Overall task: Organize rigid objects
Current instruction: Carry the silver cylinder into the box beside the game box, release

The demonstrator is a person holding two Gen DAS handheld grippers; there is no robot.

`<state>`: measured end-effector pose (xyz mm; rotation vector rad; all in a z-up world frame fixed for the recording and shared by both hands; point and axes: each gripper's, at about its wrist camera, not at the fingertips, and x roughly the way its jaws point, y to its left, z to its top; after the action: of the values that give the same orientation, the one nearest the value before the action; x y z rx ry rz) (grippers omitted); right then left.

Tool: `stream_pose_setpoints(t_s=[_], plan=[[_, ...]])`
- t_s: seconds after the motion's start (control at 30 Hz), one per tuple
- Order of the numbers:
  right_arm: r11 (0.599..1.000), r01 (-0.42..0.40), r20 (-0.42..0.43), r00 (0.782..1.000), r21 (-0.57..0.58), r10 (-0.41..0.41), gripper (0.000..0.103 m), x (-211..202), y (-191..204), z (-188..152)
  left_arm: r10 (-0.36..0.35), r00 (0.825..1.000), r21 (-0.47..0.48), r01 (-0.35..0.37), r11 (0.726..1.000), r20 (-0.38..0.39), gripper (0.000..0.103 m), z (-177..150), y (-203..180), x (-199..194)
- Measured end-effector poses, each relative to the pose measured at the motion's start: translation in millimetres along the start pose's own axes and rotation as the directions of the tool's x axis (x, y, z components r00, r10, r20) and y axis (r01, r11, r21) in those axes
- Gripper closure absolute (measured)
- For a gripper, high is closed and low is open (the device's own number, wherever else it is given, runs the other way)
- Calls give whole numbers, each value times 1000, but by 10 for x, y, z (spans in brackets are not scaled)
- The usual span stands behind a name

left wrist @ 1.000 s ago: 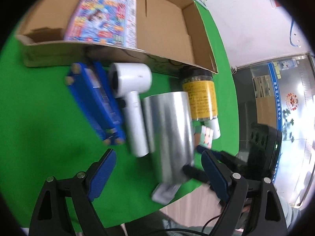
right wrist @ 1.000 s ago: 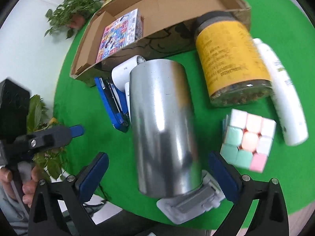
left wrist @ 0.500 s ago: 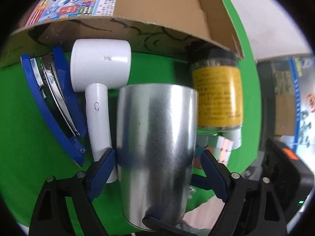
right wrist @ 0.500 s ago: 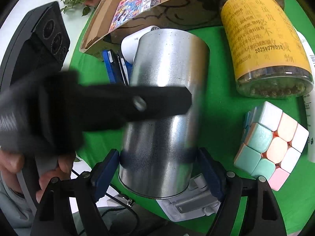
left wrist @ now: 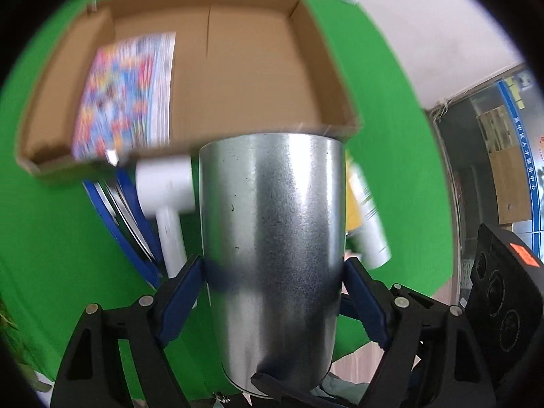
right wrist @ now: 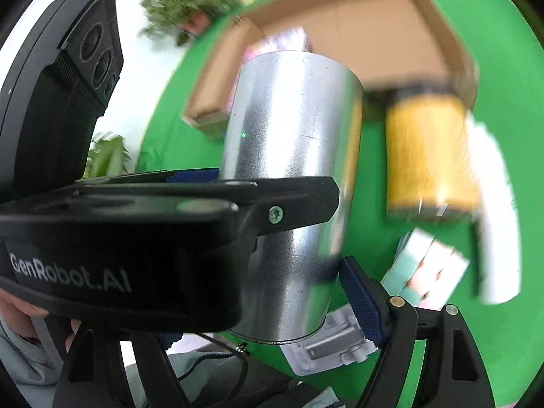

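Both the left tool (left wrist: 273, 280) and right tool (right wrist: 295, 292) clamp the tall galvanised metal cylinder (left wrist: 272, 238), lifted off the green tabletop (left wrist: 61, 224); next, I judge, carry it over the open cardboard box (left wrist: 326, 64) and lower it in.

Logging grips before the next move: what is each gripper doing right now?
Left gripper: shut on the metal can.
Right gripper: shut on the same can, nearer its base.

metal can (left wrist: 272, 238): plain silver cylinder, dull speckled sheen | pose: tilted, far end toward cardboard box (left wrist: 238, 78) | place: lifted above green table (left wrist: 61, 238) (clamped from both sides) | box: open, shallow, colourful booklet (left wrist: 125, 91) flat inside
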<state>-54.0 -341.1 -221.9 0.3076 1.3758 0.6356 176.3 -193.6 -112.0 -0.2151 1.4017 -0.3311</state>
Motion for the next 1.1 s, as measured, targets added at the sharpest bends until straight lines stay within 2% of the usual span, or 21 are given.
stream_pose_setpoints(t_s=[0.07, 0.13, 0.27, 0.33, 0.4, 0.67, 0.9, 1.07, 1.1], plan=[[998, 12, 73, 997, -59, -7, 25, -290, 134, 125, 7, 997, 28, -9, 1000, 71, 21, 71, -116, -284], [993, 33, 147, 989, -118, -15, 25, -563, 278, 232, 7, 987, 47, -15, 999, 161, 21, 157, -227, -622], [977, 62, 278, 961, -202, -4, 25, -1012, 502, 448, 15, 950, 79, -41, 996, 311, 21, 336, -362, -1139], [974, 66, 309, 951, -217, 4, 25, -1108, 576, 626, 24, 933, 92, -61, 994, 358, 21, 507, -395, -1291], [972, 61, 328, 945, -226, 17, 25, -1194, 616, 752, 30, 926, 99, -72, 992, 377, 21, 642, -416, -1353], [973, 73, 356, 935, -221, 11, 25, -1185, 554, 1246, 6, 919, 117, -57, 991, 394, 21, 998, -311, -1388], [979, 87, 314, 949, -186, -25, 25, -863, 355, 1626, -26, 945, 106, -9, 994, 326, 21, 1310, -101, -1112], [985, 92, 246, 968, -149, -54, 25, -493, 137, 1900, -51, 963, 71, 33, 997, 263, 21, 1508, 106, -793], [985, 93, 232, 971, -143, -58, 25, -476, 160, 1862, -60, 967, 60, 46, 997, 249, 21, 1536, 151, -730]])
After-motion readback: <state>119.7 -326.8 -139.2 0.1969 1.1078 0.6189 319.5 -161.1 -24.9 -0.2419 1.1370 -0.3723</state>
